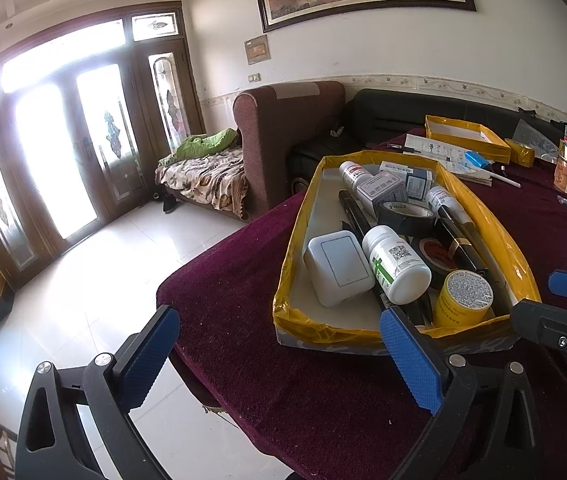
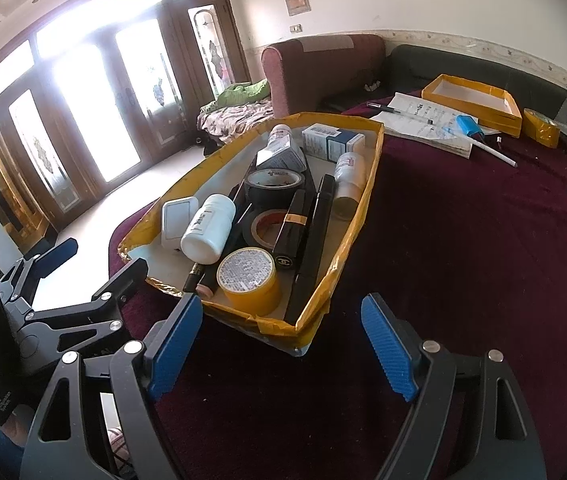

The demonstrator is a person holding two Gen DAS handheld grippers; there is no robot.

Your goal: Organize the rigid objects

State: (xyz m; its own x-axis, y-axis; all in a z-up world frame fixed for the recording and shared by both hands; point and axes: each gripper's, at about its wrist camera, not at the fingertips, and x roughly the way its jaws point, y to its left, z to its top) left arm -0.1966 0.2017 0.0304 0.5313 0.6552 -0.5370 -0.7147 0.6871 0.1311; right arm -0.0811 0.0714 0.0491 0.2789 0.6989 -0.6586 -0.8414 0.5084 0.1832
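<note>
The left gripper (image 1: pixel 279 360) has its jaws spread wide and holds nothing, hovering over the near edge of the table (image 1: pixel 263 380), just short of the near end of the tray (image 1: pixel 499 240). The right gripper (image 2: pixel 283 340) is likewise wide open and empty, poised just in front of the tray's (image 2: pixel 359 216) near corner. The tray is a long, shallow cardboard box with yellow-taped walls and a white floor, its long axis running away from the grippers toward the sofa (image 1: pixel 283 136). It is crowded: a white switch box (image 1: pixel 337 268) at the near left, a white pill bottle (image 1: pixel 397 266) lying on its side beside it, a yellow-capped jar (image 1: pixel 463 298) at the near end, two rolls of black tape (image 1: pixel 407 216), long black tubes (image 2: pixel 315 232) lying lengthwise, and small bottles and cartons (image 2: pixel 331 140) at the far end. Farther back on the dark red cloth sits a second tray (image 2: pixel 479 102), with papers (image 2: pixel 423 120), a pen (image 2: pixel 487 150) and a blue lighter (image 2: pixel 467 126) just beside it.
</note>
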